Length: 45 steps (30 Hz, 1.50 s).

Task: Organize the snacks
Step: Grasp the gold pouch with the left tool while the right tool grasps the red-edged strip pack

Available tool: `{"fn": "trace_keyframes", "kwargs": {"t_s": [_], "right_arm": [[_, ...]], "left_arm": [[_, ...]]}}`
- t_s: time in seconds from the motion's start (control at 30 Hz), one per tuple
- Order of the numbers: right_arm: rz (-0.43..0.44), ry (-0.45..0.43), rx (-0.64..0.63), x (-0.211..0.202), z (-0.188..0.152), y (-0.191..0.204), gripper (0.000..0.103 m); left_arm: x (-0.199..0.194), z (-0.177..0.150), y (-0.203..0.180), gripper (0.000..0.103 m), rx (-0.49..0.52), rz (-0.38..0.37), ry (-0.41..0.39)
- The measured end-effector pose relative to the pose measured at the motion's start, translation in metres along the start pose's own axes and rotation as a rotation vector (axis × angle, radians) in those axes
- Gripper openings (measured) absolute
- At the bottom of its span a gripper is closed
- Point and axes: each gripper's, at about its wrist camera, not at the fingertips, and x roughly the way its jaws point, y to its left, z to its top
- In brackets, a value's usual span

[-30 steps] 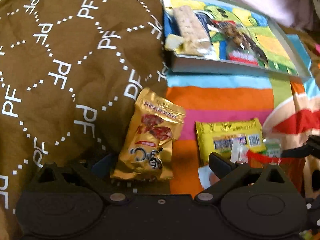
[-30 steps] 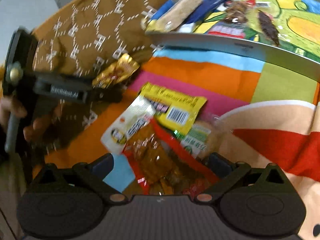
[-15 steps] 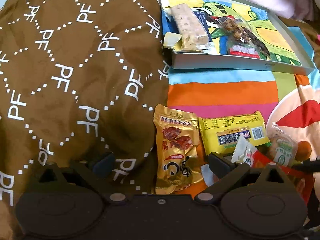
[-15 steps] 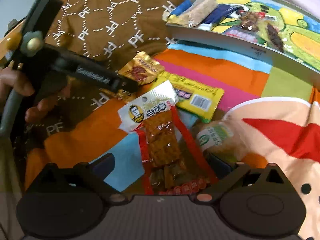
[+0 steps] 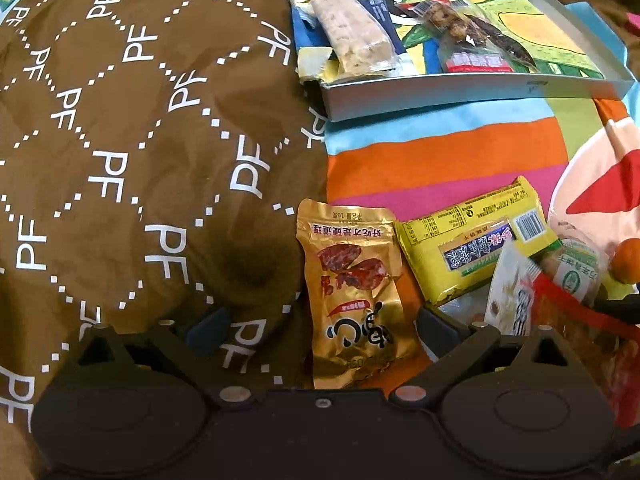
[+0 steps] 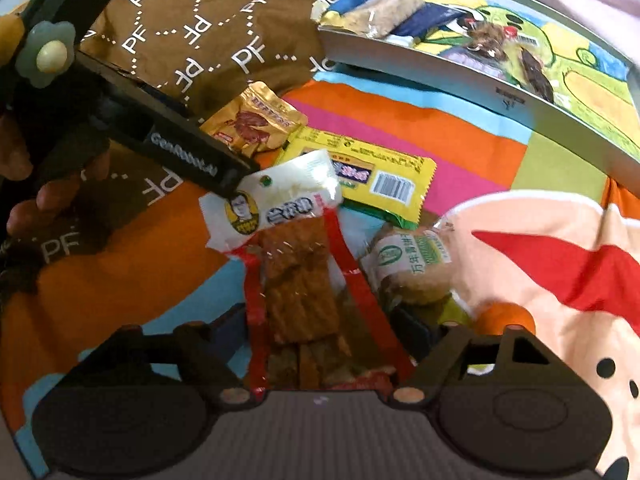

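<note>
A gold snack packet (image 5: 356, 292) lies at the edge of the brown quilt, between the wide-apart fingers of my open left gripper (image 5: 324, 328). To its right are a yellow packet (image 5: 476, 248) and a green-labelled cake (image 5: 576, 272). In the right wrist view a red-and-white packet of brown tofu (image 6: 300, 292) lies lengthwise between the jaws of my right gripper (image 6: 322, 326). Those jaws are closing, and the pads stand just off its edges. One left gripper finger (image 6: 180, 152) reaches to the packet's white top. The grey tray (image 5: 440, 92) behind holds a nougat bar (image 5: 352, 40) and a dark snack bag (image 5: 468, 44).
A brown quilt printed "PF" (image 5: 140, 140) rises on the left. The snacks rest on a striped, bright sheet (image 5: 440, 152). A small orange fruit (image 6: 504, 316) sits by my right gripper's right finger. A hand (image 6: 24, 200) holds the left gripper.
My right gripper has moved forward over the red packet and its jaws have narrowed around it. The left gripper has rolled a little, and the gold packet now sits further right between its fingers.
</note>
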Motion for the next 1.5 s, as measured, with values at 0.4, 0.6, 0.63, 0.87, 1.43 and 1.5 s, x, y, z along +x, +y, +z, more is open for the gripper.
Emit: {"fn": "trace_keyframes", "kwargs": {"t_s": [0.4,0.6,0.63,0.87,1.43,1.5], "right_arm": [[0.014,-0.009,0.173,-0.015,0.008,-0.038,0.053],[0.052,-0.016,0.276,-0.011,0.012,-0.057,0.054],[0.059,-0.013,0.285,-0.010,0.012,-0.059,0.054],[0.086,-0.005,0.301,-0.010,0.010,-0.061,0.054],[0.216,0.060,0.377,-0.017,-0.003,-0.057,0.053],[0.209,0.059,0.368,-0.019,-0.004,-0.053,0.055]], "left_arm": [[-0.003,-0.003,-0.006,0.095,0.035,-0.007,-0.010],[0.001,-0.004,-0.004,0.083,0.018,0.019,-0.039],[0.001,-0.004,-0.002,0.081,0.006,0.024,-0.046],[-0.006,-0.004,0.009,0.055,-0.059,0.024,-0.060],[-0.033,-0.032,0.003,0.042,-0.139,-0.131,0.058],[-0.032,-0.032,0.003,0.048,-0.140,-0.135,0.059]]}}
